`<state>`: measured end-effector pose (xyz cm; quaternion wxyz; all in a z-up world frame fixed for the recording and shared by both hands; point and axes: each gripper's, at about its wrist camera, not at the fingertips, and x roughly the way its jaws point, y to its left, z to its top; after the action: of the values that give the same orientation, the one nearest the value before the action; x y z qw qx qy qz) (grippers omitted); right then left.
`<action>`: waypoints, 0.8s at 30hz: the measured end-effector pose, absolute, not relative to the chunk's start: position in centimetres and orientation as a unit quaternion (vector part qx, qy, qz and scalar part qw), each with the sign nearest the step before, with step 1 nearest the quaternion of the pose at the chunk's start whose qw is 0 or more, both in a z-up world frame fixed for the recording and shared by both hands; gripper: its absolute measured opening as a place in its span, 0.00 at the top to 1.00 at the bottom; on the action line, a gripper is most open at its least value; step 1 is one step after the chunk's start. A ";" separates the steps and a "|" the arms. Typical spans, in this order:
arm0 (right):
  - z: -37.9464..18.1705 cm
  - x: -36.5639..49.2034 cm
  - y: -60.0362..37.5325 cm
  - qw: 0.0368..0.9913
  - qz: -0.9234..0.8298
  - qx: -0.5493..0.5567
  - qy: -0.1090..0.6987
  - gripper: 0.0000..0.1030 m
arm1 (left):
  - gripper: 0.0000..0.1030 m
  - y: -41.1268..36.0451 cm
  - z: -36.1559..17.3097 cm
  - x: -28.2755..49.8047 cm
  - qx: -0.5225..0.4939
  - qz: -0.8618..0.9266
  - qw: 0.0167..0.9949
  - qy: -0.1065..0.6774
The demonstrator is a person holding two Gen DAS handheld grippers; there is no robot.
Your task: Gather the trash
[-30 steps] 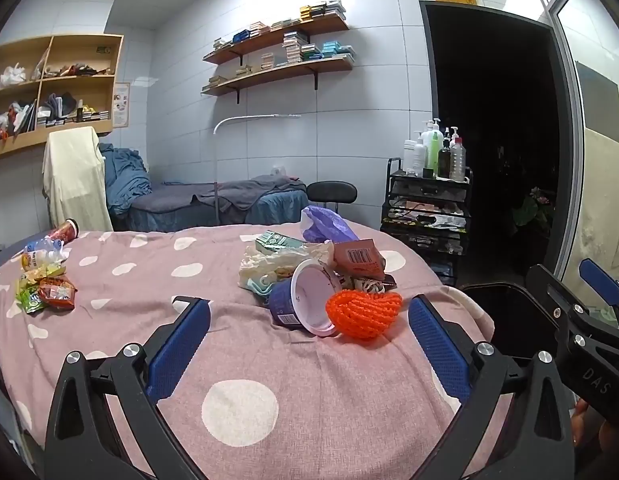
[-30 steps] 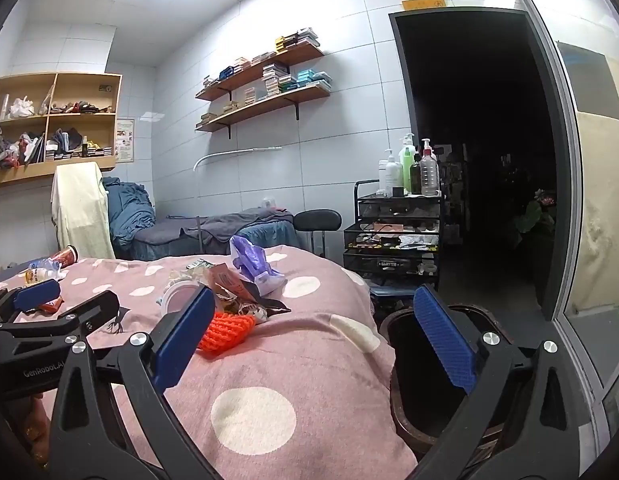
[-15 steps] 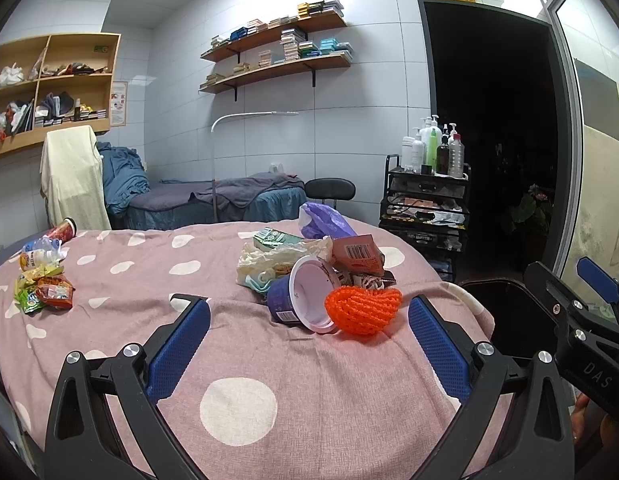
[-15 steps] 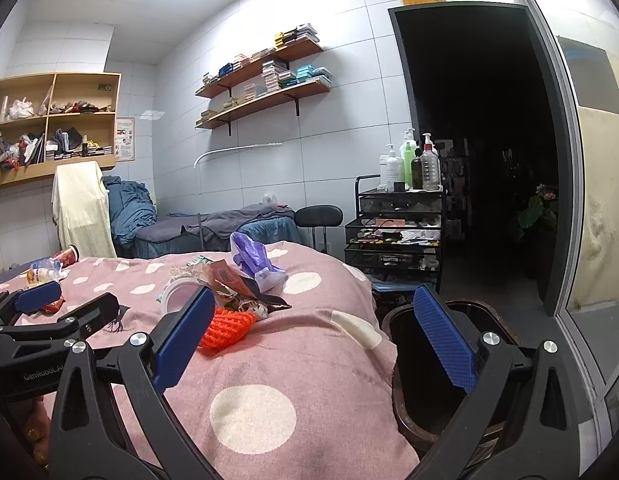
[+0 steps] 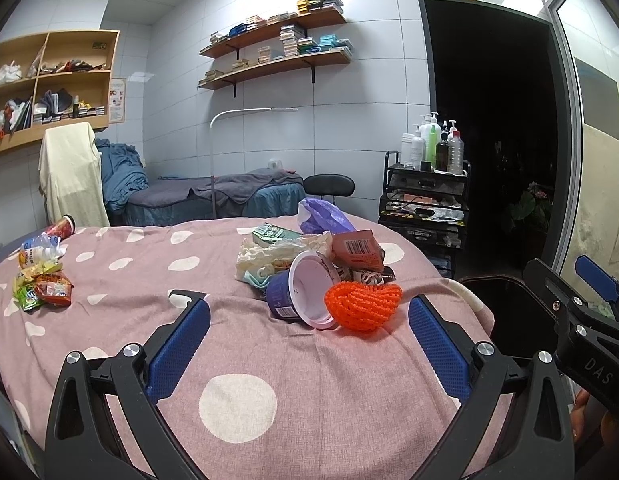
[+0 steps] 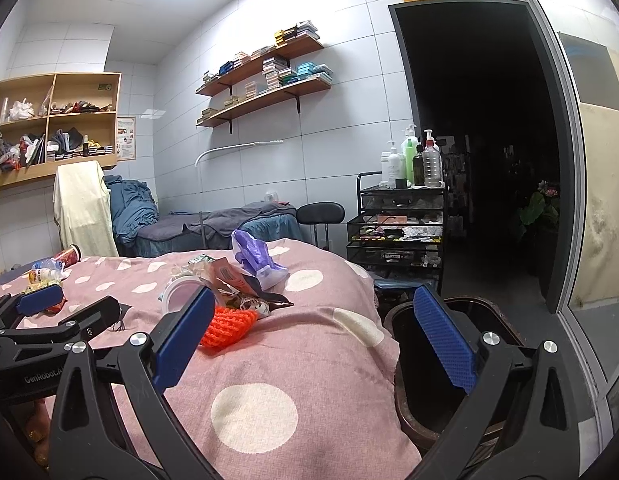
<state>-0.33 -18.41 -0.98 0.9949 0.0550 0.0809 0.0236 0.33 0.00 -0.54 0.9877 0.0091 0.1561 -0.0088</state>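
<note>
From the left wrist view, the left gripper (image 5: pixel 308 320) hangs spread wide and empty over a pink bedspread with white dots (image 5: pixel 237 360). Just beyond its fingers lies a heap of trash: an orange knitted net (image 5: pixel 363 306) touching a tipped purple plastic cup (image 5: pixel 299 296), with crumpled wrappers behind, partly hidden. Snack packets (image 5: pixel 41 288) lie far left. The right gripper (image 5: pixel 589 304) is cut off at the right edge.

From the right wrist view, the right gripper (image 6: pixel 313 332) is likewise released, holding nothing. Its left finger covers part of the net (image 6: pixel 227 326). A dark round bin (image 6: pixel 401 320) stands right of the bed, largely hidden.
</note>
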 end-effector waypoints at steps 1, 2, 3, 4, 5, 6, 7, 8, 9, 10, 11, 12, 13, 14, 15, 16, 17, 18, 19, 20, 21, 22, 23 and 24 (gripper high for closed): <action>-1.0 -0.3 -18.4 0.995 0.024 0.055 0.081 0.04 | 0.05 0.0 -0.6 0.3 0.009 -0.009 0.988 0.156; -1.0 -0.4 -18.4 0.995 0.024 0.055 0.081 0.04 | 0.05 0.0 -0.6 0.4 0.010 -0.009 0.988 0.156; -0.9 -0.3 -18.4 0.995 0.023 0.055 0.081 0.04 | 0.05 0.0 -0.6 0.4 0.010 -0.008 0.988 0.156; -0.9 -0.3 -18.5 0.995 0.024 0.055 0.081 0.04 | 0.05 0.0 -0.6 0.4 0.010 -0.008 0.988 0.156; -1.0 -0.3 -18.4 0.995 0.024 0.055 0.081 0.04 | 0.05 0.0 -0.5 0.4 0.010 -0.009 0.988 0.156; -1.0 -0.3 -18.4 0.995 0.024 0.054 0.081 0.04 | 0.05 0.0 -0.6 0.4 0.010 -0.008 0.988 0.156; -1.1 -0.2 -18.4 0.995 0.025 0.054 0.081 0.04 | 0.05 0.0 -0.6 0.4 0.010 -0.008 0.988 0.156; -1.1 -0.3 -18.4 0.995 0.025 0.054 0.082 0.04 | 0.05 0.0 -0.5 0.4 0.010 -0.008 0.988 0.157; -1.2 -0.3 -18.3 0.995 0.026 0.053 0.082 0.04 | 0.05 0.0 -0.5 0.4 0.010 -0.008 0.988 0.157; -1.2 -0.2 -18.3 0.995 0.026 0.053 0.083 0.04 | 0.05 0.0 -0.5 0.4 0.010 -0.008 0.988 0.157; -1.3 -0.2 -18.3 0.995 0.026 0.053 0.083 0.04 | 0.05 0.0 -0.5 0.4 0.010 -0.008 0.988 0.157; -1.3 -0.2 -18.3 0.995 0.026 0.054 0.083 0.04 | 0.05 0.1 -0.6 0.4 0.009 -0.008 0.988 0.156; -1.2 -0.3 -18.3 0.995 0.026 0.055 0.083 0.04 | 0.05 0.0 -0.5 0.4 0.010 -0.008 0.988 0.156; -1.3 -0.3 -18.3 0.995 0.025 0.055 0.083 0.04 | 0.05 0.0 -0.5 0.4 0.010 -0.008 0.988 0.156; -1.2 -0.3 -18.3 0.995 0.026 0.056 0.084 0.04 | 0.05 0.0 -0.6 0.4 0.010 -0.008 0.988 0.156; -1.2 -0.3 -18.3 0.994 0.026 0.056 0.085 0.04 | 0.05 0.1 -0.6 0.4 0.010 -0.008 0.988 0.157; -1.3 -0.4 -18.3 0.994 0.026 0.056 0.085 0.04 | 0.05 0.1 -0.6 0.3 0.009 -0.008 0.988 0.156; -1.2 -0.3 -18.3 0.994 0.026 0.056 0.085 0.04 | 0.05 0.2 -0.7 0.3 0.009 -0.008 0.988 0.157; -1.2 -0.3 -18.3 0.994 0.026 0.056 0.086 0.04 | 0.05 0.2 -0.8 0.2 0.009 -0.008 0.988 0.157; -1.2 -0.3 -18.2 0.994 0.026 0.056 0.086 0.04 | 0.05 0.3 -0.9 0.2 0.009 -0.008 0.987 0.158; -1.2 -0.3 -18.3 0.994 0.026 0.056 0.086 0.04 | 0.05 0.3 -0.9 0.1 0.009 -0.007 0.987 0.158; -1.2 -0.3 -18.3 0.994 0.026 0.056 0.086 0.04 | 0.05 0.3 -0.9 0.1 0.009 -0.008 0.987 0.158; -1.2 -0.3 -18.3 0.994 0.026 0.056 0.086 0.04 | 0.05 0.3 -0.9 0.1 0.009 -0.007 0.987 0.158; -1.2 -0.3 -18.3 0.994 0.026 0.057 0.086 0.04 | 0.05 0.3 -1.0 0.1 0.009 -0.007 0.988 0.157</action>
<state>-0.26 -18.32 -1.17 0.9943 0.0566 0.0862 0.0258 0.06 0.33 -1.02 0.9875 0.0094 0.1570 -0.0068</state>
